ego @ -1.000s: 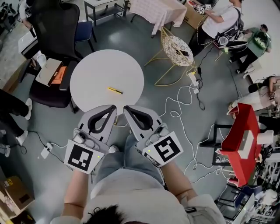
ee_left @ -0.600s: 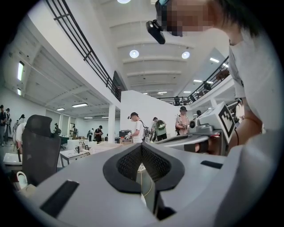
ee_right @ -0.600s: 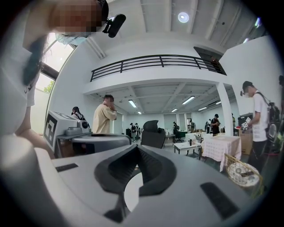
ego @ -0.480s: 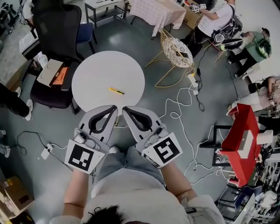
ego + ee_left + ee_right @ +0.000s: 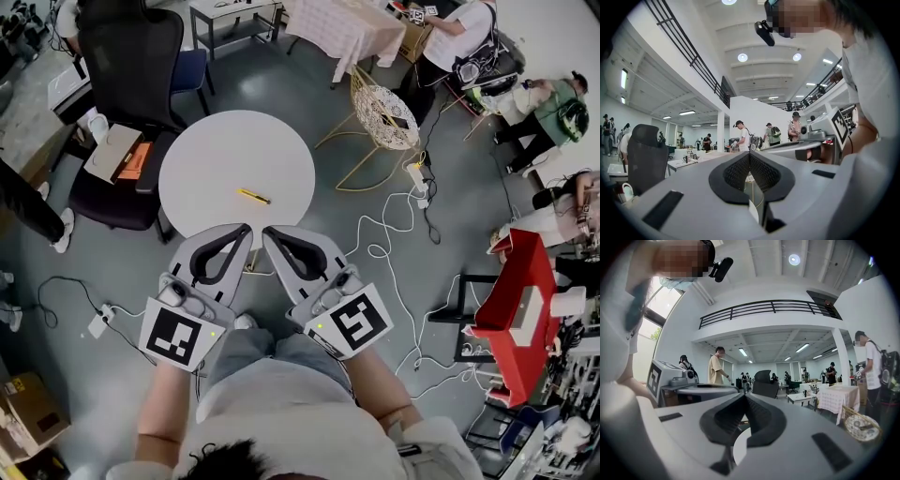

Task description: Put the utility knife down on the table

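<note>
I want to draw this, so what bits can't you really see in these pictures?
Utility knife blade, out or in: too small, head view.
Knife in both gripper views: blocked by the shut left gripper and right gripper themselves.
Things on the dark seat: too small to name, head view.

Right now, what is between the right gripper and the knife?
Nothing. The head view shows only bare white table between the right gripper and the knife.

Head view looks steeply down on the table (image 5: 216, 159); gripper views look level along their jaws.
</note>
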Demonstrator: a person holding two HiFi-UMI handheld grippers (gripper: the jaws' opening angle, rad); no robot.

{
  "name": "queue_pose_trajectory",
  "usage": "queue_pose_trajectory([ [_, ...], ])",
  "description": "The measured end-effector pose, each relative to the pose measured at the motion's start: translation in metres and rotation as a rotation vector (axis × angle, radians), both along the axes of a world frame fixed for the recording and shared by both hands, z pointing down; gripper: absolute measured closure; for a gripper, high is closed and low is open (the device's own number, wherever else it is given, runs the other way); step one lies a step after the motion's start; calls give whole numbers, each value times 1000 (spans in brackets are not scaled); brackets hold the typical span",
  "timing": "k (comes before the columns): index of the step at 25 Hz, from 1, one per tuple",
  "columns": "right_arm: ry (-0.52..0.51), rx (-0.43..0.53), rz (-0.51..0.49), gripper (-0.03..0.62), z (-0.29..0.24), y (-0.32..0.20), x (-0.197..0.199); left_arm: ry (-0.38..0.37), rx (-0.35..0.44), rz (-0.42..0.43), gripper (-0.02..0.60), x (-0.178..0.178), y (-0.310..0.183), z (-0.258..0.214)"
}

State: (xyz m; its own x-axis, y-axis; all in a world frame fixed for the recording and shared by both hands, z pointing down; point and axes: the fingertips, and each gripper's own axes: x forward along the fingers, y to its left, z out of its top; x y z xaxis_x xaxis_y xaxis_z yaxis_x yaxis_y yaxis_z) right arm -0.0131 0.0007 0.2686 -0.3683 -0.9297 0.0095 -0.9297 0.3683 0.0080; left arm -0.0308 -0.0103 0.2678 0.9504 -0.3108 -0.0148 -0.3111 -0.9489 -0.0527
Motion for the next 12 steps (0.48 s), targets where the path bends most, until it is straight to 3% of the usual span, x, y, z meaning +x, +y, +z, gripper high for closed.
queue_pose_trajectory([
  [12,-2,-19,-11,588,3,18,2,3,-7,3,572,6,17,1],
])
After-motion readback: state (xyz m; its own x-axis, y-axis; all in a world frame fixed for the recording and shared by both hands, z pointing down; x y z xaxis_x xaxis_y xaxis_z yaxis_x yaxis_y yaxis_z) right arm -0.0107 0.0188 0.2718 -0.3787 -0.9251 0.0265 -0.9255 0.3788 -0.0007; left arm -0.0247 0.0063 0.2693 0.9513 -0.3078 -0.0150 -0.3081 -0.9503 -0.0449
